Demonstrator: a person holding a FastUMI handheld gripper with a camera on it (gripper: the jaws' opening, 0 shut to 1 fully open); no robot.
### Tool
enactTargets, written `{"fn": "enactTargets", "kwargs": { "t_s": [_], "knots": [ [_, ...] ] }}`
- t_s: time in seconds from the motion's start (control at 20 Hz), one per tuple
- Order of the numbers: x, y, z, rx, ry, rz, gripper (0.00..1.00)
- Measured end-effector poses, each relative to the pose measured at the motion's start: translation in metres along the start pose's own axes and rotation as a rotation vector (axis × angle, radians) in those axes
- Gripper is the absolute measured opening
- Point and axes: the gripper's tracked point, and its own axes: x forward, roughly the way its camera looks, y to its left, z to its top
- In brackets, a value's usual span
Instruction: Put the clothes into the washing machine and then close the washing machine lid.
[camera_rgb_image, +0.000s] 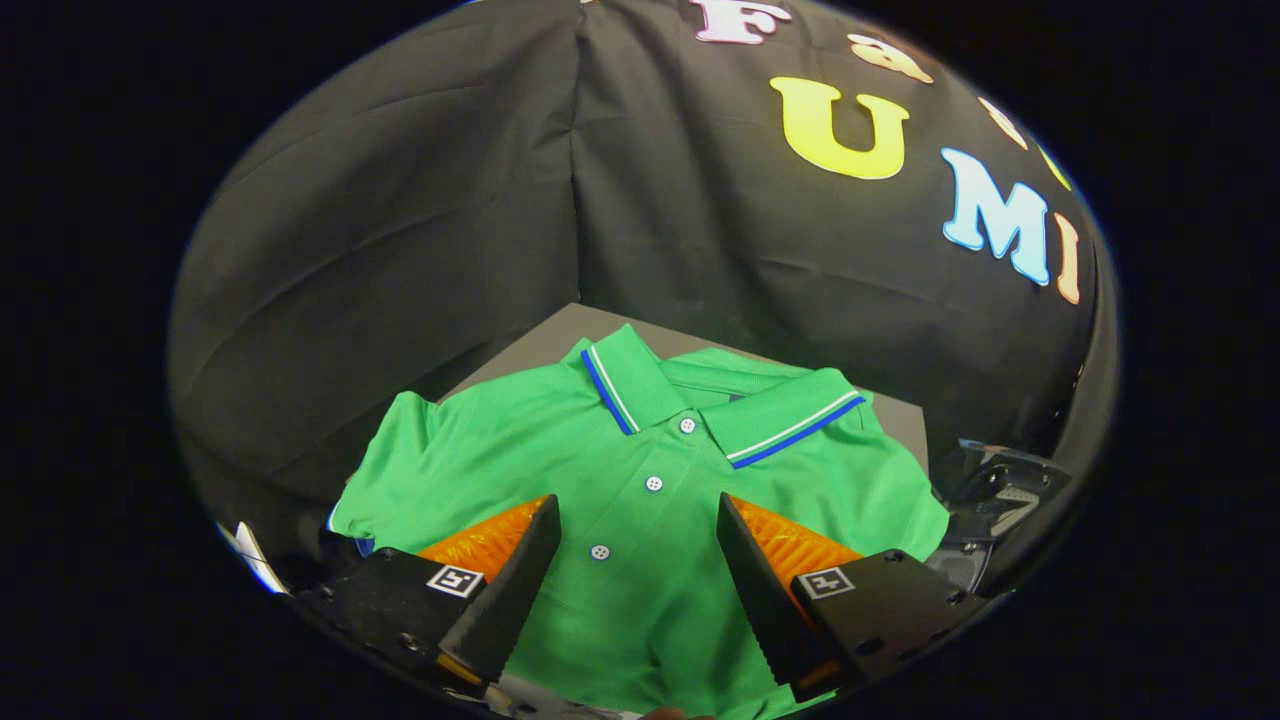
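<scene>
In the gripper view, a green polo shirt (640, 500) lies spread flat, front up, on a grey surface (530, 345). Its fabric looks like a fine, matte knit, smooth over the chest with soft creases near the shoulders. The collar is folded down into two pointed flaps, each edged with a white and a blue stripe. Three small pale buttons run down the placket, the lowest one lying between the fingers and the other two just beyond them. A short sleeve spreads out beyond the left finger, and a trace of blue trim shows at its cuff.

The gripper (636, 520) hangs above the shirt's chest, tilted down toward it, with its fingers (510, 580) spread wide apart and holding nothing; the shirt's placket runs up the gap between them. Each finger is a tapering wedge with a toothed inner edge and a ribbed pad on its outer face, and each base carries a small square black-and-white marker. Whether the tips touch the fabric cannot be told.

The finger bases cover the shirt's lower sides, and its hem is cut off below them. Beyond the right finger, beside the shirt's right sleeve, sits a dark object with pale markings (1000, 495), too distorted to name. Black, loosely creased cloth forms the booth walls behind the surface.
</scene>
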Motion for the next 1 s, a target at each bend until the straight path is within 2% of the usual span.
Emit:
{"fn": "enactTargets", "kwargs": {
  "t_s": [0.15,0.85,0.9,1.0],
  "knots": [
    [0.004,0.0,-0.008,-0.021,0.03,-0.011,0.98],
    [0.008,0.004,-0.008,-0.028,-0.023,0.011,0.96],
    [0.011,0.009,-0.009,-0.025,-0.015,0.03,0.95],
    [0.008,0.008,-0.006,-0.032,-0.017,0.026,0.78]
  ]
}}
